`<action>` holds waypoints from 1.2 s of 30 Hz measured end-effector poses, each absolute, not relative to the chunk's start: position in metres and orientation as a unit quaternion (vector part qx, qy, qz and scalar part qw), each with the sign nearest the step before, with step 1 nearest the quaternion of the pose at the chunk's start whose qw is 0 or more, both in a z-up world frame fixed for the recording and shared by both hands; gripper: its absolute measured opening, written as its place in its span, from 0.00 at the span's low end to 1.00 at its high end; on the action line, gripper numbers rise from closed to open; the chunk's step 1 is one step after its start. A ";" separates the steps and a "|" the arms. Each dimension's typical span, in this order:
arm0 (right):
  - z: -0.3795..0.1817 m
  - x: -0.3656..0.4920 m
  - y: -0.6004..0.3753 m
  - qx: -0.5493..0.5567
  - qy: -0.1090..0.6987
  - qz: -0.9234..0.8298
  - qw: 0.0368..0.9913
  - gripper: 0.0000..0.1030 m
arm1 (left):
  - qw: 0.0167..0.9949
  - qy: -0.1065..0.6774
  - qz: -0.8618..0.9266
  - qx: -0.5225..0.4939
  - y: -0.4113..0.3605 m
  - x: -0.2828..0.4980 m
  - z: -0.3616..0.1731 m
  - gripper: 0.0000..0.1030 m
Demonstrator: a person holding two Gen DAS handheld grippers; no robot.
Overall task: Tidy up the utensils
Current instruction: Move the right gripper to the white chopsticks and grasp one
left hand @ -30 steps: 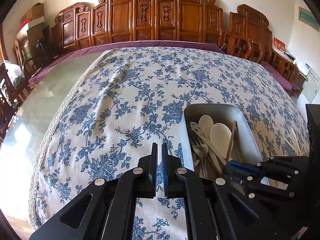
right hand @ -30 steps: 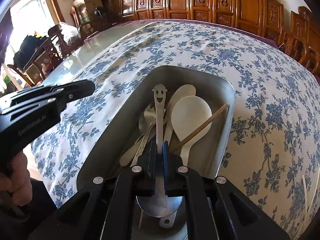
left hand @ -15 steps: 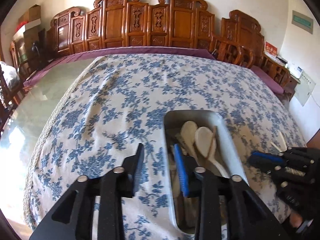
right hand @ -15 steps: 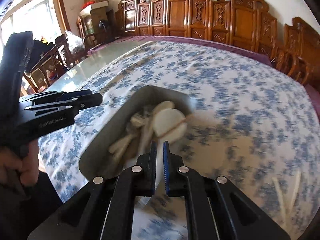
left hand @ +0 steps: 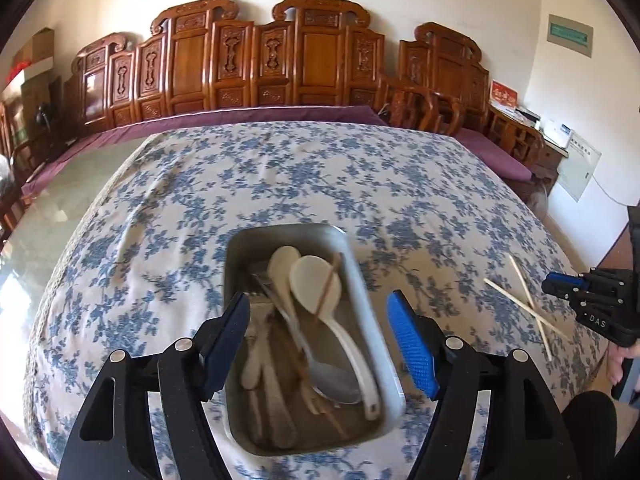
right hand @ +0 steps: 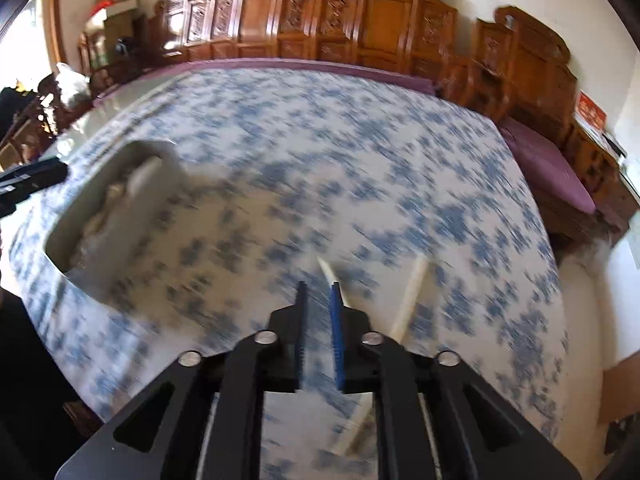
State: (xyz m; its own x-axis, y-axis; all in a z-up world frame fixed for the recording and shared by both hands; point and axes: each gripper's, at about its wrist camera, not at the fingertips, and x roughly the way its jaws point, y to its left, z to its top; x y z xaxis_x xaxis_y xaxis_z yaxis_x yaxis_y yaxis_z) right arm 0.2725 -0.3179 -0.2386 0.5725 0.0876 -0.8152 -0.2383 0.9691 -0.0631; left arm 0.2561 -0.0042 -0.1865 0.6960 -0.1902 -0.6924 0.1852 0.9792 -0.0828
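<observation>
**Both grippers shifted; left spread over tray, right over chopsticks**

Since a second ago the left gripper (left hand: 318,334) has gone from closed beside the tray to wide open, its fingers now flanking the metal tray (left hand: 374,336), holding nothing. Right gripper (right hand: 319,312), earlier clamped on a steel spoon inside the tray, has left it and now sits right of the tray with a narrow gap between its fingers, nothing in them.

Inside the tray: two white spoons (left hand: 316,284), one brown chopstick (left hand: 329,284) lying across them, a steel spoon (left hand: 334,378) and other cutlery, blurred. Right of the tray, well apart from it, two pale chopsticks (left hand: 524,308) lie crossed on the blue floral tablecloth (left hand: 280,176). Right wrist view is motion-blurred; one pale chopstick shows just ahead of the right fingertips. Carved wooden chairs (left hand: 320,52) stand beyond the tray at the table's far edge.
</observation>
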 end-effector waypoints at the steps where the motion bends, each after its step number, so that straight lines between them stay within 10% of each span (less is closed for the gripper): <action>1: -0.244 0.271 -0.327 -0.086 0.459 0.086 0.880 0.20 | 0.921 0.377 -0.104 -0.001 -0.008 0.255 -0.187 0.66; 26: -0.295 0.247 -0.376 -0.067 0.525 0.137 0.837 0.21 | 0.883 0.434 -0.154 0.090 -0.124 0.210 -0.225 0.67; 36: -0.275 0.239 -0.376 -0.070 0.503 0.155 0.847 0.06 | 0.876 0.434 -0.175 0.112 -0.166 0.201 -0.225 0.67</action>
State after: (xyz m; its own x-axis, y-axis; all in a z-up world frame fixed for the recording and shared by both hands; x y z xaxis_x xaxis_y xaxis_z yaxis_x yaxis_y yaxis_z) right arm 0.2391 -0.3759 -0.2752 0.4452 0.1933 -0.8743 -0.3333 0.9420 0.0385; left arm 0.2011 -0.1663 -0.2254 0.5615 -0.2099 -0.8004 0.4046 0.9134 0.0442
